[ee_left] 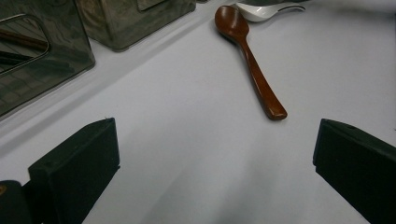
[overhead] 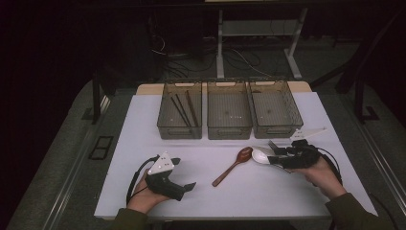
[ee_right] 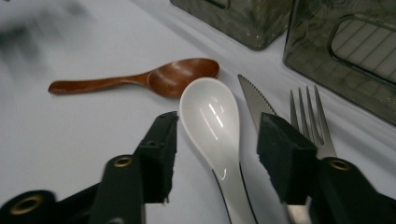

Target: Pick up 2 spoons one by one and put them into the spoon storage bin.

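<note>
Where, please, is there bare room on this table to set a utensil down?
The table is bare left of the left bin, and along the front edge between the left gripper and the right gripper. It is crowded by the right gripper: the white spoon, knife, fork and wooden spoon lie close together.

The tabletop is white. At its far edge stand three bins in a row. Nearer lie a wooden spoon, a white spoon, a knife and a fork — close together, right of centre.
</note>
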Motion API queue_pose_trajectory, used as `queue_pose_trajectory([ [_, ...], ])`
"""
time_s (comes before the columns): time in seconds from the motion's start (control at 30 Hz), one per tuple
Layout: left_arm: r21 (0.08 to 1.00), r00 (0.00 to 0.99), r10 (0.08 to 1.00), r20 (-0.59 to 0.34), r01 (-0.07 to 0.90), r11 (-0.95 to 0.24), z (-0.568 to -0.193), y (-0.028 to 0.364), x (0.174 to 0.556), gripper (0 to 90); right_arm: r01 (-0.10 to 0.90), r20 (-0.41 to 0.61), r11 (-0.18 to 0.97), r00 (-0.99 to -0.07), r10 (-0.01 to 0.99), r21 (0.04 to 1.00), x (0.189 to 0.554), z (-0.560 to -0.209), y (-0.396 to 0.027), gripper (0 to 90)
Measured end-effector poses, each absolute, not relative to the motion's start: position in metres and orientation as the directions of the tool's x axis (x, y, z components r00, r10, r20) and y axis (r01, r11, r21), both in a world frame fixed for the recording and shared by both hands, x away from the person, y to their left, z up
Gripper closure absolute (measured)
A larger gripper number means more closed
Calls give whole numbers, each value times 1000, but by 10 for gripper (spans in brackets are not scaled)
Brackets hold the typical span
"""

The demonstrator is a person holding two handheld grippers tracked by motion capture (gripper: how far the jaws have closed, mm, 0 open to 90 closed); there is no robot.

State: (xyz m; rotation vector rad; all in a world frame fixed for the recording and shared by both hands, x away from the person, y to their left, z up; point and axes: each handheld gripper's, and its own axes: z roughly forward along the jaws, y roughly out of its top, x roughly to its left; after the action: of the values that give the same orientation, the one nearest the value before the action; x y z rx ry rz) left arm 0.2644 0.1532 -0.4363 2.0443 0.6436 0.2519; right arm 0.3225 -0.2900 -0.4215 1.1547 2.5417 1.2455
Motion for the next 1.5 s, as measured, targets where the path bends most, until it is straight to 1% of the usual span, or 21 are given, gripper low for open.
queue_pose_trajectory([
  [0.1,844,843,532,-76,339,-416,-436,152,265,0,604,255,367,-703,664,707,331,-422,-287,430],
  [0.17,844,844,531,-79,340,-415,-437,152,264,0,605,267,369,-709,653,706,337,-423,-284,434],
  [0.33,845,845,529,-78,338,-415,-437,152,265,0,592,252,399,-728,638,701,350,-426,-273,433],
  [0.87,845,845,528,-78,338,-415,-437,153,265,0,590,235,463,-749,620,662,349,-443,-262,463],
  [1.17,845,846,527,-81,338,-414,-437,152,265,0,575,208,496,-763,612,651,347,-447,-259,509],
  [1.3,844,847,526,-79,337,-416,-437,152,265,0,546,172,532,-784,596,647,345,-447,-258,532],
  [1.43,844,847,525,-82,339,-416,-437,151,265,0,513,128,567,-803,581,645,341,-446,-256,584],
  [1.5,843,848,523,-80,337,-418,-437,151,265,0,504,130,577,-814,566,643,340,-446,-255,633],
])
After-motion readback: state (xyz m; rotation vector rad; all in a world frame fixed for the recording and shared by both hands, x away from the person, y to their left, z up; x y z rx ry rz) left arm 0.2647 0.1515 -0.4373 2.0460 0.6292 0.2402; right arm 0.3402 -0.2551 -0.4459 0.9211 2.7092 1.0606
